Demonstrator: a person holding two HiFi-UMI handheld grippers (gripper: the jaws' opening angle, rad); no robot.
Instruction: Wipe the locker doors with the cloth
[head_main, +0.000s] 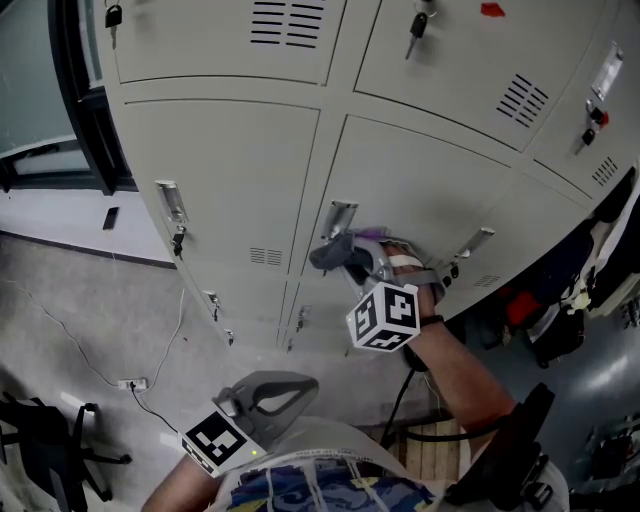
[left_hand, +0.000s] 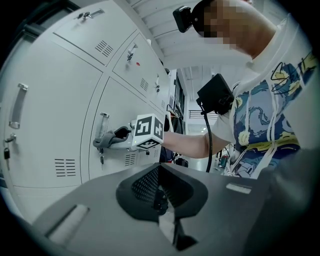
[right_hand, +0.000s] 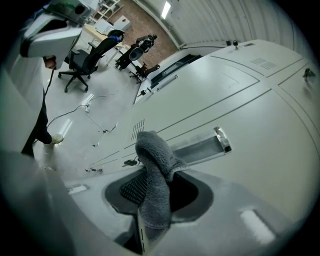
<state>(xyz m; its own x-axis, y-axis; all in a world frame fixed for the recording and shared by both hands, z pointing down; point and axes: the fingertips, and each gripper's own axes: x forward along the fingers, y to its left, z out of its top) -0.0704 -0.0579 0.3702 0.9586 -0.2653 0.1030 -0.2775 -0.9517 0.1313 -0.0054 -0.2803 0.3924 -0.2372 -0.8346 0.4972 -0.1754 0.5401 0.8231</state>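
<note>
Grey metal locker doors (head_main: 420, 180) fill the wall ahead. My right gripper (head_main: 345, 258) is shut on a grey fuzzy cloth (head_main: 333, 254) and holds it against a lower door, just under that door's metal handle (head_main: 338, 218). In the right gripper view the cloth (right_hand: 155, 185) bunches up out of the jaws and hides the fingertips, with the handle (right_hand: 200, 147) close behind it. My left gripper (head_main: 268, 392) is low by the person's body, away from the lockers, shut on nothing. The left gripper view shows the cloth (left_hand: 112, 137) at the handle.
Keys hang in the upper locks (head_main: 418, 25). Another handle (head_main: 170, 203) is on the door to the left. A power strip with its cable (head_main: 132, 384) lies on the floor, and a chair (head_main: 40, 440) stands at the bottom left. Dark clothing (head_main: 560, 290) hangs at the right.
</note>
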